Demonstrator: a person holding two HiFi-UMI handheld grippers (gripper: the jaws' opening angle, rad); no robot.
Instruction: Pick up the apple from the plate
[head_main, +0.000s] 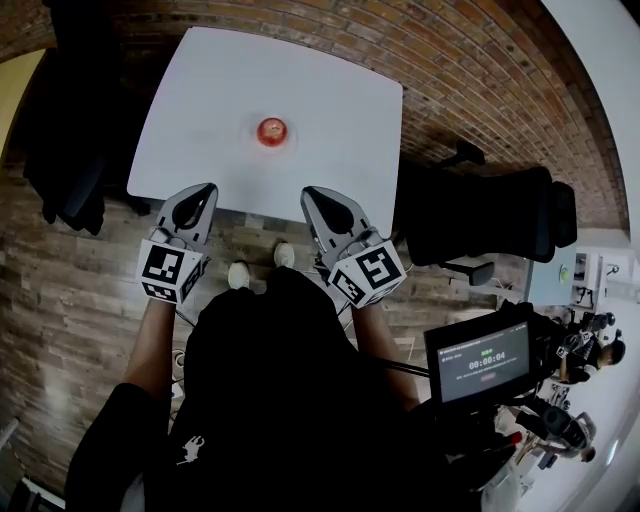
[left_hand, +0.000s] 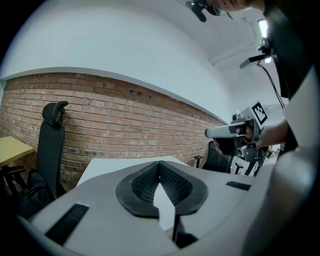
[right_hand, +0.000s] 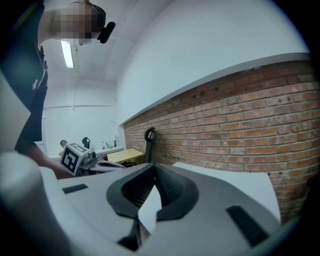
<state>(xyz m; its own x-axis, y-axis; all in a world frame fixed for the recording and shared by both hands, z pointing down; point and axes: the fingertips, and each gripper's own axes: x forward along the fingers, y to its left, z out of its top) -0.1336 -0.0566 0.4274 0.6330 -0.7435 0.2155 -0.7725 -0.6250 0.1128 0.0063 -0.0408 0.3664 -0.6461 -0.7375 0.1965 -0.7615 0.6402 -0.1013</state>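
A red apple (head_main: 271, 129) sits on a small pale plate (head_main: 287, 141) near the middle of the white table (head_main: 200, 90), seen only in the head view. My left gripper (head_main: 207, 187) hovers at the table's near edge, left of and short of the apple, jaws shut and empty. My right gripper (head_main: 308, 191) hangs beside it at the same edge, also shut with nothing held. In the left gripper view the closed jaws (left_hand: 160, 162) point over the table top (left_hand: 115, 166); the right gripper (left_hand: 207, 132) shows at the right. The right gripper view shows its closed jaws (right_hand: 154, 165).
A black office chair (head_main: 60, 150) stands left of the table and another (head_main: 490, 215) at the right. A brick wall (left_hand: 125, 120) rises behind the table. A yellow desk (right_hand: 125, 155) is off to one side. A small screen (head_main: 482, 360) sits at my lower right.
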